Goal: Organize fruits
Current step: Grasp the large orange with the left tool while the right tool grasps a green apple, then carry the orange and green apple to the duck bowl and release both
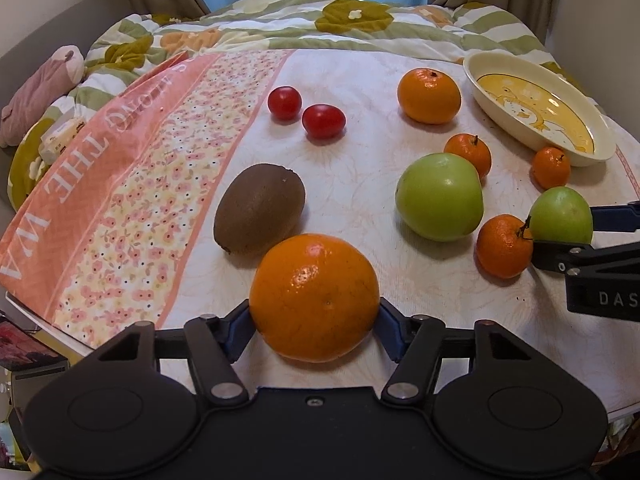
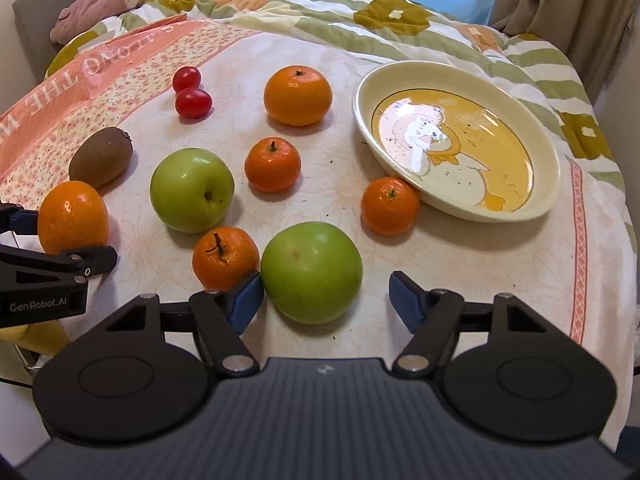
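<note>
My left gripper (image 1: 314,314) has both blue pads against the sides of a large orange (image 1: 314,296) that rests on the tablecloth beside a kiwi (image 1: 259,208). My right gripper (image 2: 328,285) straddles a green apple (image 2: 312,272). Its left pad touches the apple, while a gap shows at the right pad, so the jaws are open. A cream plate (image 2: 548,184) with a yellow duck picture lies empty at the right. A second green apple (image 2: 192,190), another large orange (image 2: 298,96), three mandarins and two cherry tomatoes (image 2: 193,103) lie loose.
A mandarin (image 2: 225,258) sits right against the right gripper's left finger. Another mandarin (image 2: 390,206) leans on the plate's rim. A floral quilt (image 2: 320,8) and a pink plush (image 2: 100,4) lie beyond the cloth. A person in a light blue top sits across.
</note>
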Tool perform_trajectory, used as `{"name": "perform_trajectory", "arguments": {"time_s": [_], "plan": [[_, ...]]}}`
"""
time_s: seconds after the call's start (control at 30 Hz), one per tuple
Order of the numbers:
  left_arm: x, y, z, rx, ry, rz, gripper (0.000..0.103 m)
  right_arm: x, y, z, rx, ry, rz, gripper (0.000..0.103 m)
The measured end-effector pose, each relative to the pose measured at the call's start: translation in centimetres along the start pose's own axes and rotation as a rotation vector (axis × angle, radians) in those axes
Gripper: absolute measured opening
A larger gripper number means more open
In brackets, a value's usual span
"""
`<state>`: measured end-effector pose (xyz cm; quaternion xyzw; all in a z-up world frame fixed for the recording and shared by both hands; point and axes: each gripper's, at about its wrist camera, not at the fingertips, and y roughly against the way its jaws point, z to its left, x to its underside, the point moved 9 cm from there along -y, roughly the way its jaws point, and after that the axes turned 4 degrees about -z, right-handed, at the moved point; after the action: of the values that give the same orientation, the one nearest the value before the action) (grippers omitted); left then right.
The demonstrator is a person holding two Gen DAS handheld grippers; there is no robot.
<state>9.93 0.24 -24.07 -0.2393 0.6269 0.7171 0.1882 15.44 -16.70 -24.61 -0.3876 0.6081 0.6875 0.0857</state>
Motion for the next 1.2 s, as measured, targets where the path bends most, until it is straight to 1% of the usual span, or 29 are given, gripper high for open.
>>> {"name": "perform_trajectory", "arguments": {"time_s": [0.03, 0.07, 0.1, 0.33, 0.7, 1.0, 1.2], "plan": [[0.0, 0.0, 0.0, 0.001, -0.002, -0.002, 0.067, 0.0, -0.1, 0.0, -0.010, -0.006, 0.002, 0.077], [-0.1, 0.0, 0.0, 0.001, -0.004, -0.005, 0.067, -0.1, -0.2, 0.0, -0.025, -0.013, 0.006, 0.070], [-0.1, 0.0, 0.0, 0.001, -0.007, -0.008, 0.067, -0.1, -0.3, 0.1, -0.043, -0.022, 0.009, 0.069], [-0.1, 0.1, 0.0, 0.001, -0.020, -0.035, 0.066, -0.1, -0.3, 0.1, -0.060, -0.037, 0.003, 0.068], [0.0, 0.7, 0.0, 0.012, -0.011, -0.081, 0.066, 0.0, 0.6, 0.2, -0.058, -0.042, -0.019, 0.068], [-1.2, 2.6, -0.2, 0.017, -0.011, -0.165, 0.066, -0.1, 2.0, 0.2, -0.047, -0.047, -0.048, 0.068], [-3.0, 5.1, -0.7, 0.026, -0.032, -0.215, 0.066, -1.3, 4.2, -0.5, -0.037, -0.074, -0.090, 0.068]]}}
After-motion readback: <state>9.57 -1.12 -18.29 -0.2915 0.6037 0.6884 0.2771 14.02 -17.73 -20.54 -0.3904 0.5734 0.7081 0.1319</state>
